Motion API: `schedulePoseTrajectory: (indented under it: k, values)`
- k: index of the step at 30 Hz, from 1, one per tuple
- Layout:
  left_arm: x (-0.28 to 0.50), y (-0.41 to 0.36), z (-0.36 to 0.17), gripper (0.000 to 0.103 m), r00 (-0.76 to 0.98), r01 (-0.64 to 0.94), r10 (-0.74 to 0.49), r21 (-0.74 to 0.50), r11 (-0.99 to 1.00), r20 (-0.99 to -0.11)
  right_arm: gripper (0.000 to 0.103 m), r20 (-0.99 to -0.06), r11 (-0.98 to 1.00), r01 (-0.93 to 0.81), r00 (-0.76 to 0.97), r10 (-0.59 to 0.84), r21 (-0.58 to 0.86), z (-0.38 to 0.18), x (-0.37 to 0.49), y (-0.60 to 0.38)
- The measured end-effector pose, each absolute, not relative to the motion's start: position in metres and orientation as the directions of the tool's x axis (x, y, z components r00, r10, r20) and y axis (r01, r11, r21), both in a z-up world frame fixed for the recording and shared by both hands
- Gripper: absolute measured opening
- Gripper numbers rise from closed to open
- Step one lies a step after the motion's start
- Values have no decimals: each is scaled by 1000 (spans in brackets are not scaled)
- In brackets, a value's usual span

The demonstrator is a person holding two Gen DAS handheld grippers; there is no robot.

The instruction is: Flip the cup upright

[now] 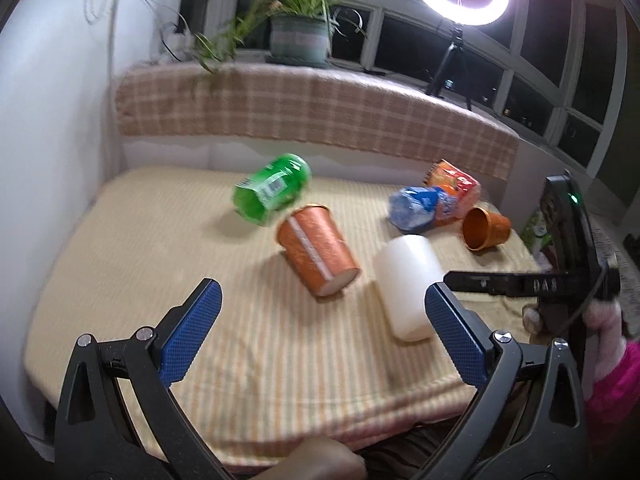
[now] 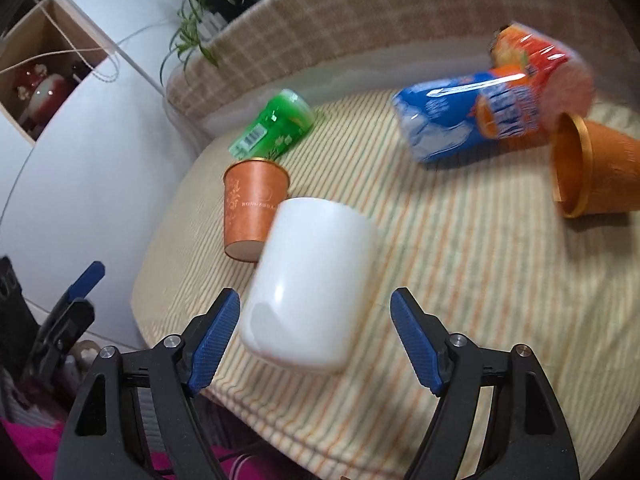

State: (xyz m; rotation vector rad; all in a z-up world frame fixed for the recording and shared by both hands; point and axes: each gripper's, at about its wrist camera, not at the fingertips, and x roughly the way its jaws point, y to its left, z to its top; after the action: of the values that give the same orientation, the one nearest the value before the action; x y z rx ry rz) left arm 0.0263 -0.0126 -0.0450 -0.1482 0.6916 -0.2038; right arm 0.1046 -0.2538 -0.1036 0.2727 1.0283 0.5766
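The striped cloth [image 2: 440, 280] covers the whole work surface, and on it everything lies tipped over. Largest of the things near you is the white cup [image 2: 308, 280], on its side close to the front edge, its closed base toward you and its mouth facing away. Just beyond it lies an orange paper cup [image 2: 254, 208], with a green can [image 2: 276, 124] behind that; well to the right sit a blue can [image 2: 436, 120] and a second orange cup [image 2: 596, 168]. Your right gripper [image 2: 314, 344] is spread wide, its pads flanking the white cup's base without touching. Your left gripper [image 1: 324, 332] is also spread, holding nothing. You seem to be at the approach step; next you likely need to advance, close on the cup's wall, then rotate the mouth upward.
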Motion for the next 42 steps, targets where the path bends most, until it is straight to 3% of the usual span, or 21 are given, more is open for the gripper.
schedulePoseTrajectory:
  k: [7, 9, 15, 42]
  values:
    - [59, -34, -55, 102, 624, 201, -421, -386, 900, -658, 78, -722, 893, -264, 526, 449, 364, -96, 56, -283]
    - [70, -39, -59, 95, 583, 199, -461, -433, 879, -669, 78, -714, 900, -226, 549, 434, 373, -96, 45, -296]
    - [103, -52, -72, 89, 484, 156, -525, -521, 839, -700, 78, -698, 894, -108, 586, 411, 436, -102, 17, -332]
    - [167, -92, -119, 87, 323, 110, -494, -486, 867, -807, 78, -689, 898, -63, 618, 378, 435, -104, -2, -346]
